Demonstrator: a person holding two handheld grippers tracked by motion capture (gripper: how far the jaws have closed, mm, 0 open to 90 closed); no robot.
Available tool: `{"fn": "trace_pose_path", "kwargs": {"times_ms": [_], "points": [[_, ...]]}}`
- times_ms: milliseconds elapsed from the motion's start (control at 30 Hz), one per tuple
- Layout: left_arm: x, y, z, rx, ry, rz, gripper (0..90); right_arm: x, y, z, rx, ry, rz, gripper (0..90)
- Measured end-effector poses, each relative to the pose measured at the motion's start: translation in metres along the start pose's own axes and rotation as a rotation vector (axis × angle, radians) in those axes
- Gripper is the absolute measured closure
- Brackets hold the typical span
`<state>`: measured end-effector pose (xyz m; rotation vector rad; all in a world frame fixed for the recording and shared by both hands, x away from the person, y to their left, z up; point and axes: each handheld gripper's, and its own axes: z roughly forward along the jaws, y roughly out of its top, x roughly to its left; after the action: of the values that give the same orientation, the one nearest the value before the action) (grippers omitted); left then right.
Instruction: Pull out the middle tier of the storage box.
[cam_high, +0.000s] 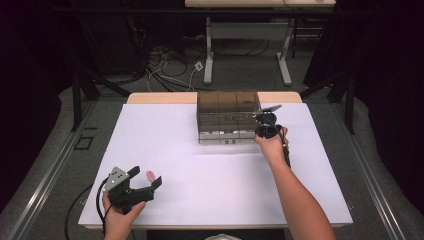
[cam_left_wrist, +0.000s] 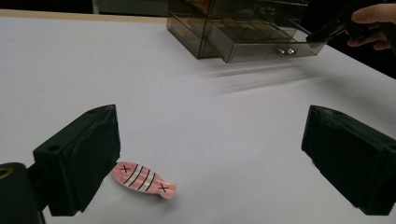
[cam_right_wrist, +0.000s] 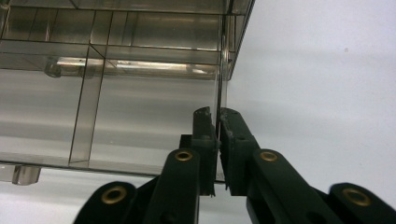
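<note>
A small pink fish-shaped piece (cam_left_wrist: 142, 179) with black stripes and two x marks lies flat on the white table. My left gripper (cam_left_wrist: 210, 158) stands open around it, the piece close to the left jaw; in the high view the left gripper (cam_high: 147, 177) is at the front left, over the pink piece (cam_high: 150, 175). A smoky clear drawer box (cam_high: 228, 107) stands at the table's far middle, its bottom drawer (cam_left_wrist: 261, 39) pulled out. My right gripper (cam_right_wrist: 217, 116) is shut on the drawer's thin right side wall (cam_right_wrist: 219, 84); from above the right gripper (cam_high: 264, 120) sits at the box's right front corner.
The white table top (cam_high: 215, 170) spreads wide between the two hands. The drawer has two small clear knobs (cam_left_wrist: 285, 51) on its front. Beyond the table stand another table's legs (cam_high: 208, 55) and loose cables (cam_high: 170, 70) on the floor.
</note>
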<state>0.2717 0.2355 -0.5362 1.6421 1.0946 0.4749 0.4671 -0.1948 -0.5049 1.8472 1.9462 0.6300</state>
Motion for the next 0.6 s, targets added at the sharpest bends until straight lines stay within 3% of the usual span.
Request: {"fn": "trace_pose_path", "kwargs": {"times_ms": [267,467,600], "points": [[0.000,0.000,0.000,0.001,0.001,0.000,4.8,-0.003,-0.002,-0.003,-0.026,0.022,0.006,74.0],[0.000,0.000,0.001,0.001,0.003,0.001,4.8,-0.002,-0.003,-0.009,-0.052,0.067,0.026,66.5],[0.000,0.000,0.001,0.001,0.006,0.002,4.8,-0.002,-0.004,-0.014,-0.077,0.082,0.014,61.7]]}}
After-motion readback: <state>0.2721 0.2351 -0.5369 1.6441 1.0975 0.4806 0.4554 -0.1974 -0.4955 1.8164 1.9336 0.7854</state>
